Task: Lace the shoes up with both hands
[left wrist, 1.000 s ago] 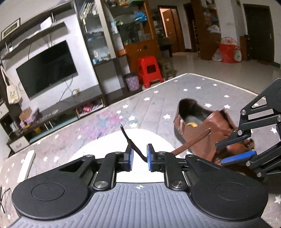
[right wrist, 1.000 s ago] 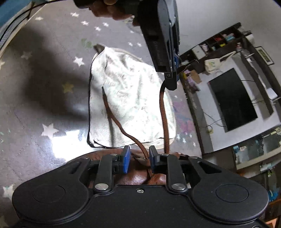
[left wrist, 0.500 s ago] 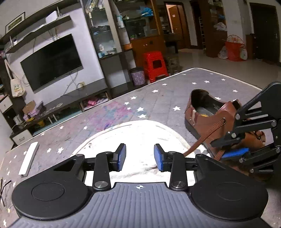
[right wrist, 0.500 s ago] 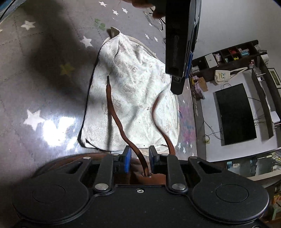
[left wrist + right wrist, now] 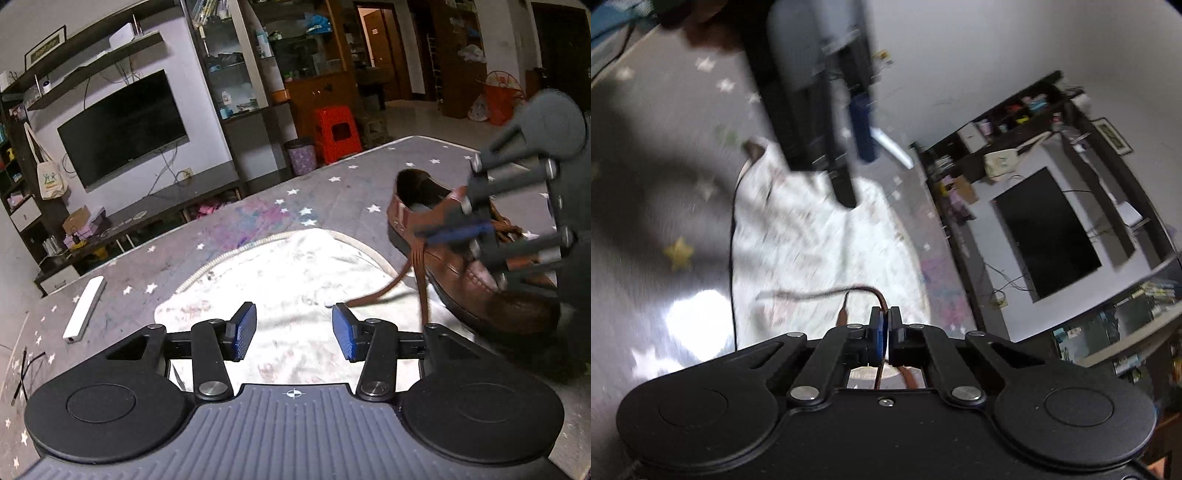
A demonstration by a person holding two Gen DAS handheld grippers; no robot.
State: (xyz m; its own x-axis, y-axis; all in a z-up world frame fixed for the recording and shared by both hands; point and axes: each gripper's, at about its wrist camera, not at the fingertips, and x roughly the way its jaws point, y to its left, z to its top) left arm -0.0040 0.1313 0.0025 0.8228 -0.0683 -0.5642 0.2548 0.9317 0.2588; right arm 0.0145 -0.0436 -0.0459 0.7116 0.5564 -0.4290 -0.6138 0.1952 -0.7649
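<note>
My left fingers [image 5: 293, 334] stand wide apart with nothing between the blue pads, poised over the white towel [image 5: 288, 280] that lies spread on the grey star-patterned counter [image 5: 229, 236]. The brown leather shoe [image 5: 469, 273] sits at the right edge of that towel, heel toward the far side, its opening dark so I cannot tell what is inside. My right fingers [image 5: 885, 328] are pressed narrow on the brown shoelace [image 5: 882, 304], which runs up between the pads from below and arcs away to the left over the towel, blurred along its length. From the left wrist view, the right tool [image 5: 524, 206] hangs over the shoe's lacing area, and two lace strands [image 5: 402, 273] drop from it toward the towel, one tip lying just beside my left tool's right-hand pad [image 5: 341, 338]. A white remote-like bar [image 5: 84, 308] lies on the counter to the left, well apart from the towel. Far beyond the counter stand a wall-mounted television [image 5: 123, 127], a red plastic stool [image 5: 338, 133] and a small purple bin [image 5: 301, 157], whose contents I cannot see.
</note>
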